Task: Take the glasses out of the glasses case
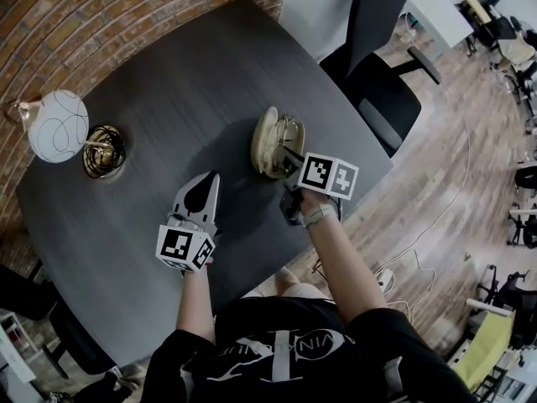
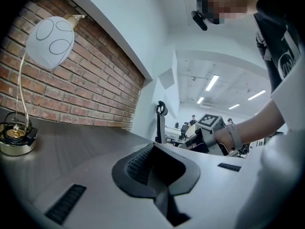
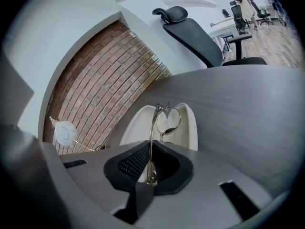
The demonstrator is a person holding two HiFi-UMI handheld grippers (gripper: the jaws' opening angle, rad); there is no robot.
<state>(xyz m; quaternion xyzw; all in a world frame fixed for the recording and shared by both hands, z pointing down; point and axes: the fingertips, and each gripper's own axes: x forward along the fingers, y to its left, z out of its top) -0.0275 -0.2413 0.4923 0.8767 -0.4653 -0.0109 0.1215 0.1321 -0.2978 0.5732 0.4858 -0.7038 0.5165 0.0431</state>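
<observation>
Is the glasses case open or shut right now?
Open: its cream halves lie spread on the table, and the right gripper pinches the glasses over the glasses case.

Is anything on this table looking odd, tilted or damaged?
Nothing is spilled or broken. Only the glasses stand on edge at the open case, because the right gripper pinches their frame.

The left gripper (image 2: 155, 171) is pointing level across the dark surface (image 2: 71, 144), its jaws sitting together with nothing between them. A white-globed lamp (image 2: 49, 36) is standing at the far left against the brick wall (image 2: 95, 92). At centre right, a hand (image 2: 220, 140) is holding the right gripper (image 2: 193, 142).
</observation>
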